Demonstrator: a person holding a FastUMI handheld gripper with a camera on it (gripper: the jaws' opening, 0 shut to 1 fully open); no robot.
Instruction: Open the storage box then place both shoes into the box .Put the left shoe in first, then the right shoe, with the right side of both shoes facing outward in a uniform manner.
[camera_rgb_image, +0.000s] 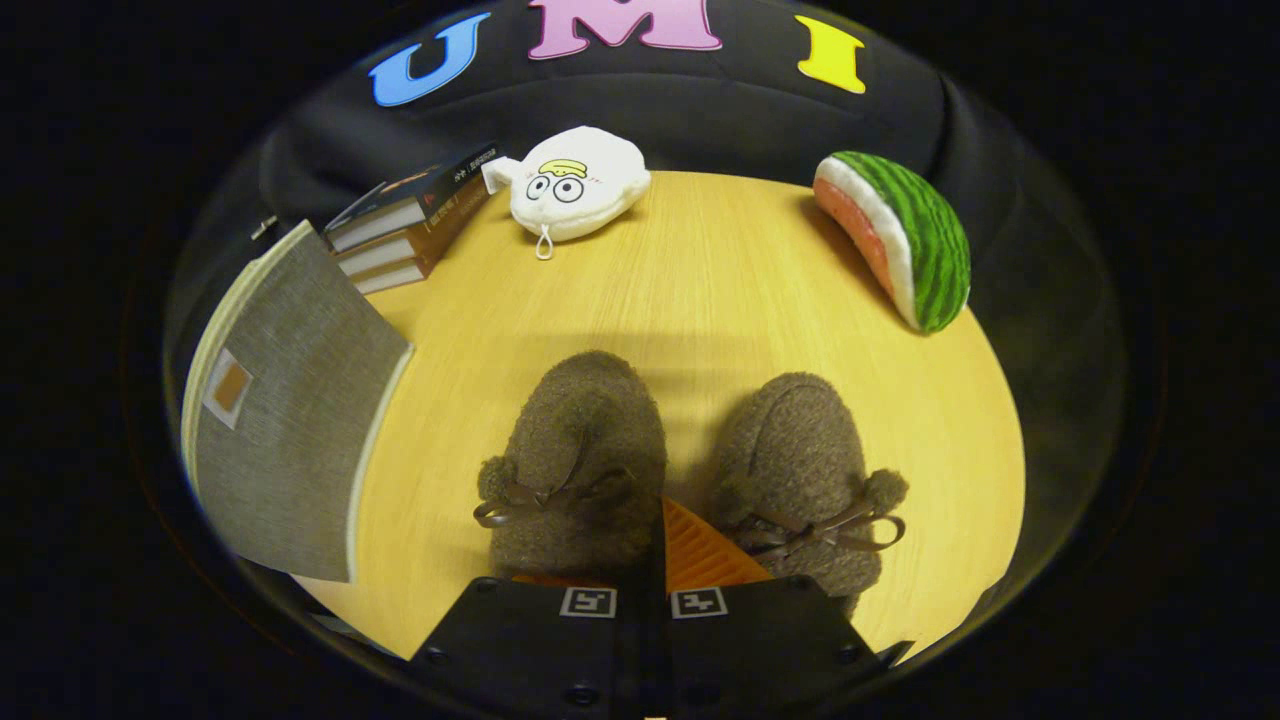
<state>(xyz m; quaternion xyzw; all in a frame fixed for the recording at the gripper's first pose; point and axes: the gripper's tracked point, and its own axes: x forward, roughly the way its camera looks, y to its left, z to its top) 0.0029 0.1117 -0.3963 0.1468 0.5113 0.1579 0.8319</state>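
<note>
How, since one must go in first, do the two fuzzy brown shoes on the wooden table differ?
The shoe nearer the grey box has its pom-pom on the box side; the shoe nearer the watermelon plush has it on the watermelon side. The first shoe's toe reaches further beyond the gripper, whose fingers lie between them. Both wear brown bows.

Stacked books (405, 225), white plush toy (575, 185), seemingly plush watermelon slice (900, 235).

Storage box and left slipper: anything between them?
Nothing. In the gripper view, bare table separates the closed storage box from the left slipper. The gripper sits between the two slippers.
</note>
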